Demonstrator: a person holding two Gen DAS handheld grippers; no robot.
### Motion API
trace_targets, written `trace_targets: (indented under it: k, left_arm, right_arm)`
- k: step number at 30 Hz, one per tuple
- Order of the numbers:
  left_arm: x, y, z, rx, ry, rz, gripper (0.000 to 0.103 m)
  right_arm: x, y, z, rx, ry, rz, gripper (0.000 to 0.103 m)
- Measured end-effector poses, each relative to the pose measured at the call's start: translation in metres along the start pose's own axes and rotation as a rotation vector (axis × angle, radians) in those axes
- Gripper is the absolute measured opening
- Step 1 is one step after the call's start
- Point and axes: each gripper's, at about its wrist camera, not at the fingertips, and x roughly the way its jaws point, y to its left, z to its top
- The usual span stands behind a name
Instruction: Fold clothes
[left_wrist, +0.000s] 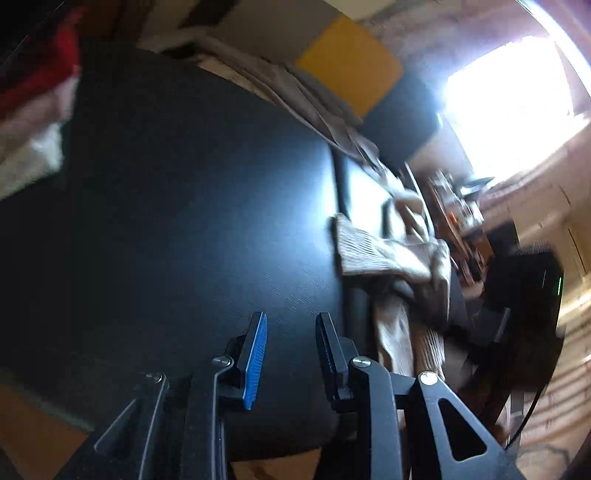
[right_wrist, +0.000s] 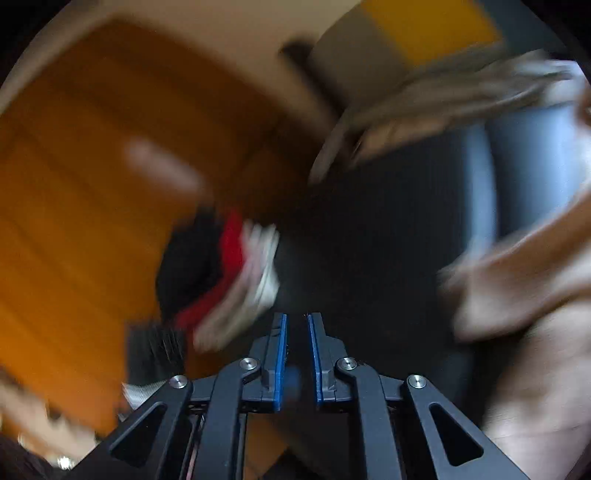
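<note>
Beige garment (left_wrist: 391, 254) at table (left_wrist: 184, 206) edge, L gripper (left_wrist: 290, 332) empty.

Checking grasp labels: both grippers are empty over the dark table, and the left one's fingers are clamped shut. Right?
Not quite. In the left wrist view the left gripper has its fingers apart, open. It is empty over the dark table; the right gripper looks empty too.

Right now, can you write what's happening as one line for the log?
left tool: open, empty, over black table | right tool: slightly open, empty | beige garment: crumpled at table edge | folded pile: on table
</note>
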Motion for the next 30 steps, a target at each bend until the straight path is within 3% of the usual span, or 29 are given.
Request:
trace_targets:
  k: [2, 4, 6, 8, 10, 12, 14, 17, 19, 23, 26, 30]
  left_arm:
    - [-0.002, 0.003, 0.004, 0.024, -0.008, 0.023, 0.028]
    - [0.003, 0.0, 0.008, 0.072, -0.006, 0.04, 0.029]
    - [0.007, -0.01, 0.013, 0.124, 0.006, 0.031, 0.03]
    - [0.022, -0.041, 0.019, 0.223, 0.012, 0.015, 0.032]
    - [0.035, -0.088, 0.021, 0.395, 0.007, -0.012, 0.032]
    - [0.05, -0.133, 0.018, 0.555, 0.013, -0.044, 0.032]
    - [0.066, -0.169, 0.018, 0.668, 0.034, -0.09, 0.032]
    - [0.094, -0.218, 0.034, 0.758, 0.091, -0.172, 0.036]
    - [0.114, -0.248, 0.049, 0.785, 0.127, -0.239, 0.043]
    - [0.153, -0.292, 0.071, 0.894, 0.165, -0.252, 0.045]
    - [0.185, -0.315, 0.074, 1.002, 0.235, -0.25, 0.045]
    - [0.238, -0.328, 0.072, 1.124, 0.323, -0.184, 0.045]
  right_arm:
    - [0.028, 0.009, -0.021, -0.047, 0.094, -0.034, 0.013]
    - [0.033, 0.001, -0.026, -0.061, 0.122, -0.084, 0.013]
    - [0.013, -0.014, -0.036, -0.027, 0.122, -0.149, 0.023]
    - [-0.023, -0.038, -0.044, 0.038, 0.07, -0.263, 0.064]
    - [-0.067, -0.044, -0.065, 0.055, 0.006, -0.347, 0.067]
    - [-0.109, -0.056, -0.069, 0.057, -0.073, -0.487, 0.071]
    - [-0.137, -0.067, -0.068, 0.047, -0.121, -0.606, 0.085]
    - [-0.169, -0.083, -0.066, 0.029, -0.154, -0.762, 0.096]
    - [-0.188, -0.095, -0.066, 0.02, -0.172, -0.856, 0.096]
    - [-0.181, -0.129, -0.084, 0.079, -0.137, -0.815, 0.102]
    - [-0.18, -0.128, -0.093, -0.006, -0.166, -0.824, 0.103]
    - [-0.164, -0.121, -0.096, -0.12, -0.149, -0.867, 0.103]
